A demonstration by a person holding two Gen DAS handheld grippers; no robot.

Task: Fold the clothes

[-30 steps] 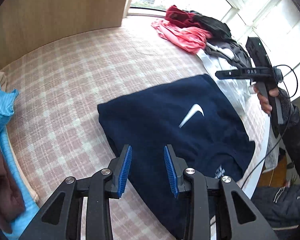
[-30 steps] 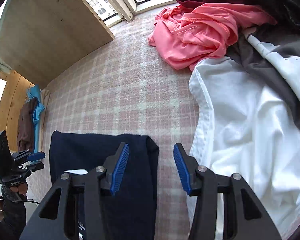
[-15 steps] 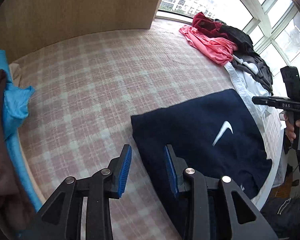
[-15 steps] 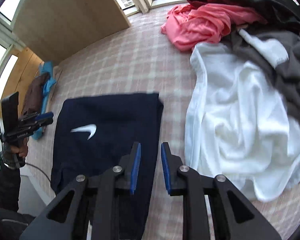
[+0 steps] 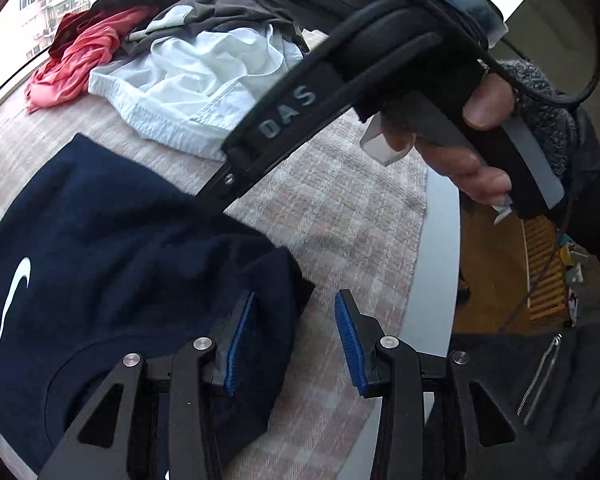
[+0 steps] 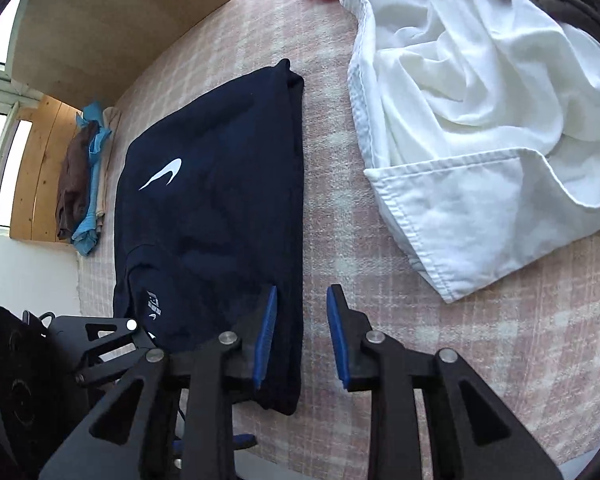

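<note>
Navy shirt (image 6: 216, 184) folded on checked cover (image 6: 480, 360), both claws opening, empty.

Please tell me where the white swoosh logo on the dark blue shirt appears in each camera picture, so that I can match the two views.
Left wrist view: the logo is at the far left edge, below the middle, standing almost upright on the dark blue shirt.
Right wrist view: the logo is left of centre, above the middle, slanting upward to the right.
Shared landmark: the crumpled white garment lies beside the shirt in both views.
</note>
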